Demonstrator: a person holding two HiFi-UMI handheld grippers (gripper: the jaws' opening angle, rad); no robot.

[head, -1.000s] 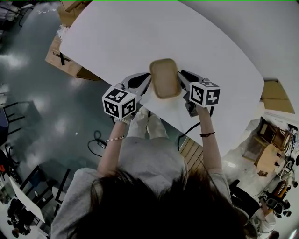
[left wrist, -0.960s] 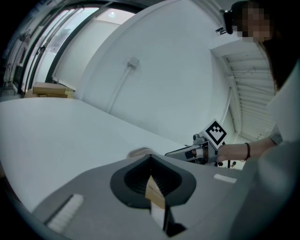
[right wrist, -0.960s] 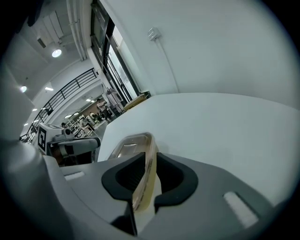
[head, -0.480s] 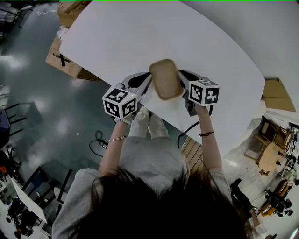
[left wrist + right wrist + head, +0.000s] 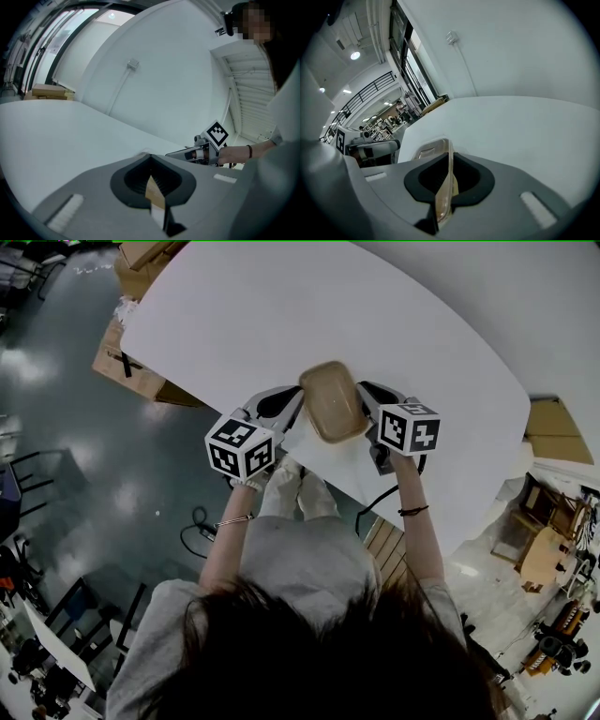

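Room spreads across the table (image 5: 281,306) beyond the tray (image 5: 333,401).

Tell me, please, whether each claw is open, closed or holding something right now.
Left claw: closed on the left edge of the tan tray.
Right claw: closed on the right edge of the tan tray.

tan tray (image 5: 154,193) mostly hidden behind left gripper (image 5: 292,409) in its own view, only a sliver shows. table (image 5: 281,296) clipped at head view's top.
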